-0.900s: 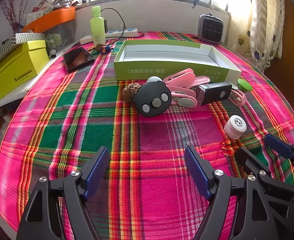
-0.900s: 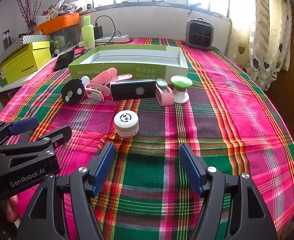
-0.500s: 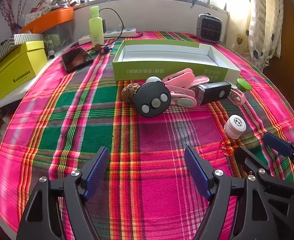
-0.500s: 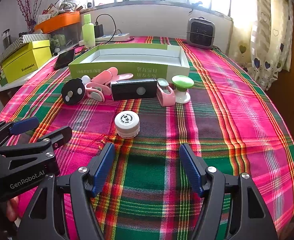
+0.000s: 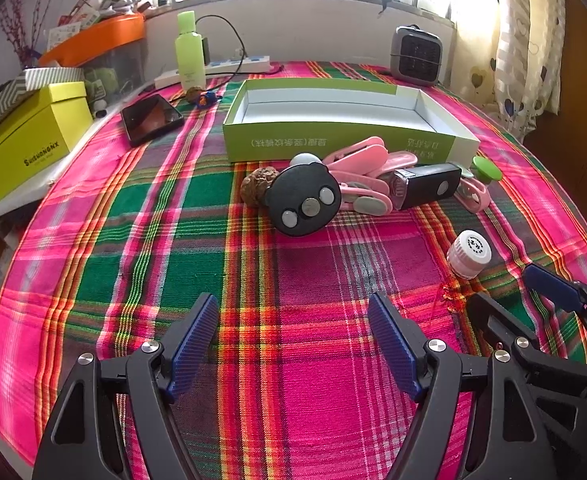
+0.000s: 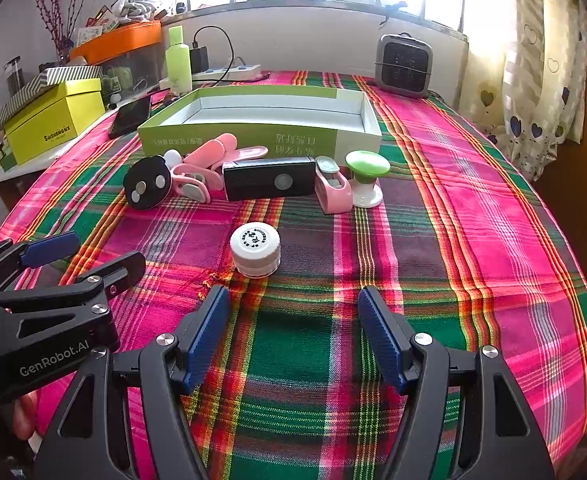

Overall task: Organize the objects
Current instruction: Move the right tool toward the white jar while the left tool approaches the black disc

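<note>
An open green box [image 5: 345, 136] [image 6: 261, 136] lies on the plaid tablecloth, empty inside. In front of it sits a row of small items: a black round device [image 5: 303, 206] [image 6: 147, 188], pink clips [image 5: 359, 164] [image 6: 209, 156], a black rectangular device [image 5: 425, 186] [image 6: 269, 180], a pink holder [image 6: 333, 188], a green-topped knob [image 6: 367, 176] and a brown nut [image 5: 253, 190]. A white jar [image 6: 255, 248] [image 5: 469, 252] stands nearer. My left gripper [image 5: 293, 340] and my right gripper [image 6: 293, 332] both hover open over bare cloth, short of the items.
A yellow box [image 5: 21, 148] sits at the left edge. A phone [image 5: 149, 118], a green bottle [image 5: 189, 56] and a power strip [image 5: 221, 68] lie at the back left. A small heater [image 6: 403, 64] stands at the back right. The curtain [image 6: 533, 60] hangs to the right.
Both grippers have edged slightly forward toward the items. Their jaws stay open, and no object has moved.
</note>
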Available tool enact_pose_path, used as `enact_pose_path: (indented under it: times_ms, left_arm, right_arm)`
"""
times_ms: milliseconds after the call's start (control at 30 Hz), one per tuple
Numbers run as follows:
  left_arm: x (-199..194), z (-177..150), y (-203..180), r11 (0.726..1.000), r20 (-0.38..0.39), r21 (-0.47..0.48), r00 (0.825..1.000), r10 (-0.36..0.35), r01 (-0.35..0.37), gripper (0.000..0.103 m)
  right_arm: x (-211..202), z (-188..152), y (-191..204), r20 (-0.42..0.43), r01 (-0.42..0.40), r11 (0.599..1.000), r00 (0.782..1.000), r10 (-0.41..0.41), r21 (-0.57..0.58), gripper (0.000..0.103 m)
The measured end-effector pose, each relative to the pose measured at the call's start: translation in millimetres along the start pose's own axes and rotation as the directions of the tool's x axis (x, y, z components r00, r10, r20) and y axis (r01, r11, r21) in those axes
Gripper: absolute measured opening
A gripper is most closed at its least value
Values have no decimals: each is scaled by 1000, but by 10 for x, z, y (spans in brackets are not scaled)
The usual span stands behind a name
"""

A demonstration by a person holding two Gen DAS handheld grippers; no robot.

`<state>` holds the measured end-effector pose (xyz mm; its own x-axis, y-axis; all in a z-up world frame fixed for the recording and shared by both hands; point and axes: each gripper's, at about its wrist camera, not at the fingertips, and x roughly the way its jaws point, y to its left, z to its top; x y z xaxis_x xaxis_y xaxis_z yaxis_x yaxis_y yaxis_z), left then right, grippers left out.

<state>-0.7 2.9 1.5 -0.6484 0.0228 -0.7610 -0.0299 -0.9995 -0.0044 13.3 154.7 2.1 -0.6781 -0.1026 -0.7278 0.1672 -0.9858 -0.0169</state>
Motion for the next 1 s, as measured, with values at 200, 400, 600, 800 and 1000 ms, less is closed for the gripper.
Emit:
enact_pose_path:
  times_ms: [200, 400, 600, 800, 1000]
  left_arm:
    - [5, -4, -6, 1000, -1, 2, 1000, -4, 4, 77]
    - [17, 18, 30, 1000, -8, 21, 1000, -23, 23, 77]
    - [30, 69, 124, 999, -8, 0, 999, -40, 40, 76]
    - [68, 155, 216, 997, -9, -23, 998, -68, 68, 76]
    - [113, 271, 271, 996, 2, -40, 997, -77, 77, 76]
  right_arm:
    - [8, 9, -2, -5, -5, 1000, 1000, 5, -4, 67]
    - [55, 77, -15, -34, -54, 998, 998, 53, -32, 67]
    - [99, 130, 4, -40, -104, 994, 994, 102, -36, 67]
    - [178, 230, 39, -62, -115, 992, 992, 111, -50, 67]
    - [207, 277, 37, -65, -110, 992, 992, 106, -65, 59]
